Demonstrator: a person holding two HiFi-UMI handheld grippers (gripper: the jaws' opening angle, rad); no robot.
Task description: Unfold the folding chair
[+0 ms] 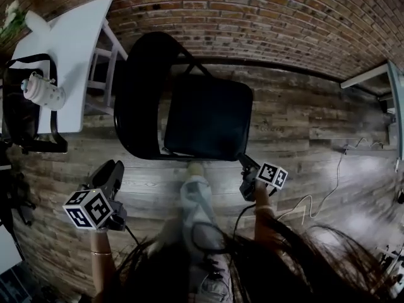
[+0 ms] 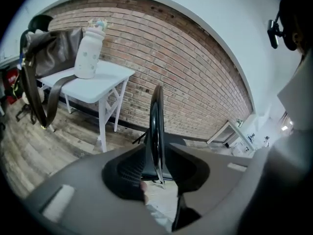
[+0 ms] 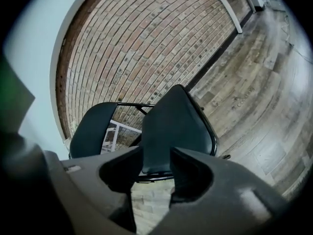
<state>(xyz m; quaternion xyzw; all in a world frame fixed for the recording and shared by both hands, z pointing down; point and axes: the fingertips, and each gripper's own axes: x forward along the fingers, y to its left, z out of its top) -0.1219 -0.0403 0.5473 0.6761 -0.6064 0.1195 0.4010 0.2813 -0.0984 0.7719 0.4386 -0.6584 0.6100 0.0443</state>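
A pale bottle and a dark strapped bag sit on a white table beside the brick wall

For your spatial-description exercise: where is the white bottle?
Head view, left: the white bottle stands on the white table, beside the dark bag, left of the folding chair.

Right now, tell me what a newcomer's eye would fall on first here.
The black folding chair stands opened in the middle of the head view, seat down, backrest at its left. Below it, the left gripper and right gripper point toward it, jaws apart, clamping nothing. At left, a white table bears a dark bag and a pale bottle.
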